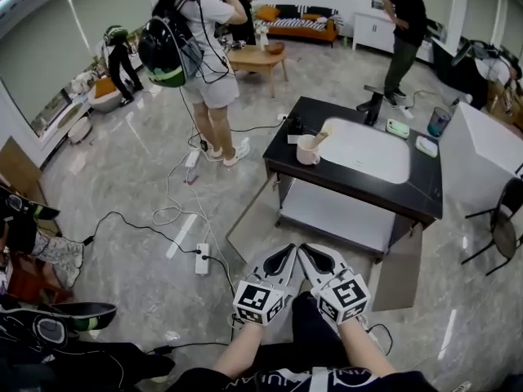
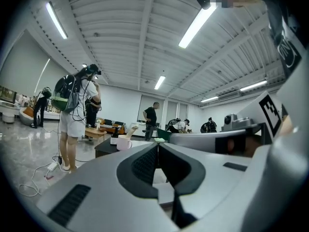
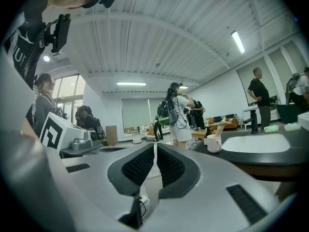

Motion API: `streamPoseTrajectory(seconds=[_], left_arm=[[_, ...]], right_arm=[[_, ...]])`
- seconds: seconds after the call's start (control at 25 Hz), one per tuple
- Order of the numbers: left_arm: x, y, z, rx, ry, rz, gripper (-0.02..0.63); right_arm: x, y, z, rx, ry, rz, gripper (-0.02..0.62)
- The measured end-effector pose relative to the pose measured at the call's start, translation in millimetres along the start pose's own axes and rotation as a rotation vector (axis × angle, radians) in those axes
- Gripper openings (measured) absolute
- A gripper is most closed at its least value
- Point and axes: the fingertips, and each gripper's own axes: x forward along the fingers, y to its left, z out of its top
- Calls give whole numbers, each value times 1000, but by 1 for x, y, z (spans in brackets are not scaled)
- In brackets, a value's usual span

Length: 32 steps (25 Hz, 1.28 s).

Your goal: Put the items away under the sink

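A black sink counter [image 1: 294, 158] with a white basin [image 1: 368, 149] stands ahead of me, and both cabinet doors [image 1: 255, 219] below it hang open onto a pale shelf [image 1: 339, 215]. On the counter are a pale mug [image 1: 308, 149] holding a brush, a black faucet [image 1: 374, 104], two small green dishes [image 1: 398, 127] and a teal cup [image 1: 439, 122]. My left gripper [image 1: 286, 253] and right gripper [image 1: 310, 253] are held side by side low in front of the cabinet, apart from it, both shut and empty. The mug [image 2: 123, 142] shows beyond the shut left gripper [image 2: 157, 145]. The mug [image 3: 213, 142] is also visible past the shut right gripper [image 3: 155, 145].
A person with a backpack [image 1: 208, 55] stands left of the counter. Cables and a power strip [image 1: 202, 258] lie on the floor by the left door. A white block [image 1: 490, 145] and a dark chair [image 1: 505, 227] stand at the right. Another person [image 1: 404, 31] is behind the sink.
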Motion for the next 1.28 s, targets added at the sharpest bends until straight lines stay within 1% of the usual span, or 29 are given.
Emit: streamPoseTrajectory(seconds=[0.2, 0.32, 0.56, 0.76, 0.92, 1.0, 1.08, 1.28], left_arm=[[50, 37, -2, -34, 21, 25, 9], [79, 50, -3, -41, 36, 23, 9], [139, 80, 0, -66, 31, 43, 9], [183, 99, 4, -82, 28, 43, 9], [213, 115, 0, -95, 37, 53, 9], [227, 119, -2, -95, 42, 52, 9], [240, 122, -1, -90, 44, 50, 9], [260, 129, -1, -86, 59, 52, 9]], right_arm=[[40, -49, 3, 18, 21, 11, 35], [56, -81, 5, 37, 33, -3, 35], [92, -135, 18, 15, 37, -5, 37], [120, -184, 22, 33, 62, -29, 38], [137, -218, 21, 37, 80, -38, 41], [144, -231, 20, 45, 87, -31, 53], [150, -243, 19, 51, 95, -28, 86], [167, -269, 17, 73, 124, -42, 140]])
